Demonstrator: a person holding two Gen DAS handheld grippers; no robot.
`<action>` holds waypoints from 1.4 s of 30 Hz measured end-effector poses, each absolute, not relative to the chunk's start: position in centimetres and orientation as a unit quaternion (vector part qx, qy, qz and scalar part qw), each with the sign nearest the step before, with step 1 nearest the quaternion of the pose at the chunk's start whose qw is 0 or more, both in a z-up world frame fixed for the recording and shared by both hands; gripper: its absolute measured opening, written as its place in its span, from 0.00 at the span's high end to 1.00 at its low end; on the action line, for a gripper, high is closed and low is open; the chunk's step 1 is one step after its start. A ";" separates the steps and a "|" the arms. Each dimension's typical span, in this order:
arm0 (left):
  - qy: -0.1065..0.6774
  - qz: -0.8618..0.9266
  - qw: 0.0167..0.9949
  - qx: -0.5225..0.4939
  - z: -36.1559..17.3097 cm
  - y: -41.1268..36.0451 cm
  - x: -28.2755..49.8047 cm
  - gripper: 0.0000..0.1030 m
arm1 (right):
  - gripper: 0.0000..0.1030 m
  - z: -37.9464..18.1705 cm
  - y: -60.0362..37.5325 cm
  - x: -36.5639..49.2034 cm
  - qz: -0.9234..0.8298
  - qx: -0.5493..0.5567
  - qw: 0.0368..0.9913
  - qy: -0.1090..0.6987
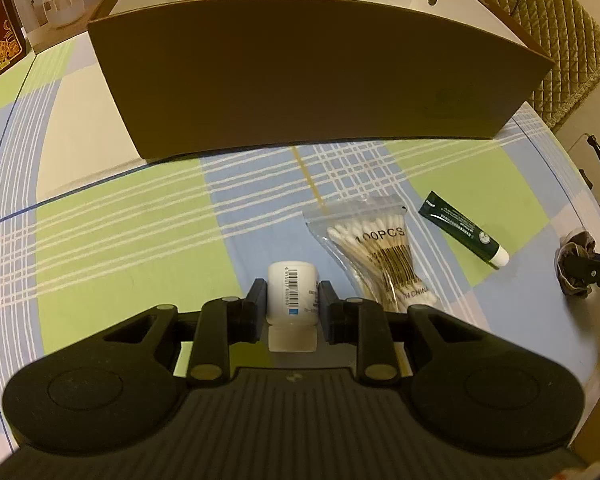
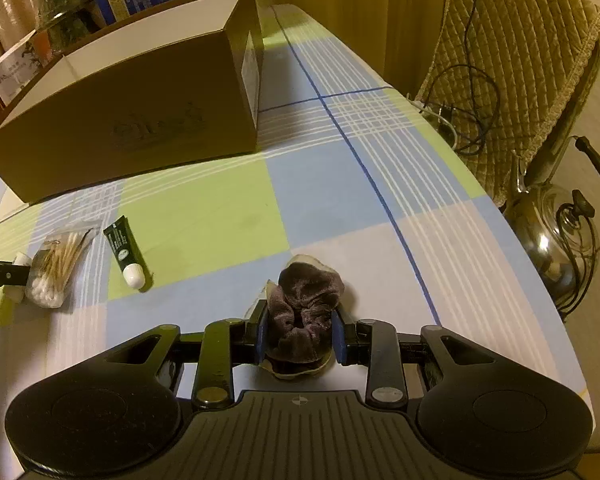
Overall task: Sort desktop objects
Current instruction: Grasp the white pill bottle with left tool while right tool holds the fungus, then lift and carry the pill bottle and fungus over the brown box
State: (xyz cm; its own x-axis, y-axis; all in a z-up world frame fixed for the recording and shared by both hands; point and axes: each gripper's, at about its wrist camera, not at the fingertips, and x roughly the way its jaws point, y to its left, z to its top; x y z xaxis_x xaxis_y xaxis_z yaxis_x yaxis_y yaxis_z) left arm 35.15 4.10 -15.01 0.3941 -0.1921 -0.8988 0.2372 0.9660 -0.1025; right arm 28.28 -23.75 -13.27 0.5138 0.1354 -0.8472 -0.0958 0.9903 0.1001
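Note:
A small white bottle (image 1: 292, 300) with a barcode label lies on the checked tablecloth, and my left gripper (image 1: 292, 294) is shut on it, pads pressed to its sides. Right of it lie a clear bag of cotton swabs (image 1: 380, 252) and a dark green tube (image 1: 464, 230) with a white cap. My right gripper (image 2: 300, 330) is shut on a dark brown velvet scrunchie (image 2: 306, 300) resting on the cloth. In the right wrist view the tube (image 2: 124, 252) and swab bag (image 2: 58, 268) lie at the left, with the left gripper's tip (image 2: 4, 274) beside them.
A large open brown cardboard box (image 1: 312, 80) with a white inside stands across the back of the table (image 2: 204, 204). A quilted chair back (image 2: 516, 60) with cables and a shiny metal kettle (image 2: 556, 232) stand off the table's right edge. Packages stand behind the box.

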 end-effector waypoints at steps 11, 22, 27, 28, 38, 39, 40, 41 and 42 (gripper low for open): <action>0.527 -0.130 0.840 0.013 -14.2 4.2 34.2 0.78 | 0.73 -12.1 -23.3 27.3 0.082 0.023 0.873 0.480; 0.505 -0.126 0.854 0.004 -12.3 4.8 33.8 0.78 | 0.73 -10.3 -22.3 27.2 0.107 0.020 0.881 0.460; 0.495 -0.124 0.860 -0.002 -11.2 5.1 33.6 0.78 | 0.73 -9.6 -21.7 27.6 0.121 0.015 0.883 0.453; 0.492 -0.124 0.862 -0.004 -10.9 5.1 33.6 0.78 | 0.73 -9.5 -21.6 27.7 0.125 0.014 0.883 0.452; 0.452 -0.136 0.881 -0.011 -7.1 5.5 34.7 0.78 | 0.73 -6.8 -19.4 29.6 0.180 0.006 0.886 0.427; 0.448 -0.138 0.883 -0.011 -6.7 5.5 35.0 0.78 | 0.73 -6.4 -19.1 30.0 0.186 0.005 0.887 0.423; 0.445 -0.139 0.885 -0.010 -6.3 5.4 35.4 0.78 | 0.73 -6.0 -18.9 30.4 0.192 0.004 0.888 0.418; 0.441 -0.139 0.887 -0.007 -6.0 5.4 35.8 0.78 | 0.73 -5.6 -18.7 30.8 0.197 0.003 0.889 0.414; 0.436 -0.139 0.889 -0.005 -5.5 5.4 36.2 0.78 | 0.73 -5.3 -18.4 31.2 0.202 0.002 0.890 0.410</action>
State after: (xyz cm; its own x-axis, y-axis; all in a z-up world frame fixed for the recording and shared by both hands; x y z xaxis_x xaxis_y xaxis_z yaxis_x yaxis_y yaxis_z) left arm 36.25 5.44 -5.54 0.5810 -0.2521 -0.7739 0.2434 0.9611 -0.1303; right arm 31.17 -18.45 -5.27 0.5824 0.3604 -0.7286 -0.3572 0.9186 0.1688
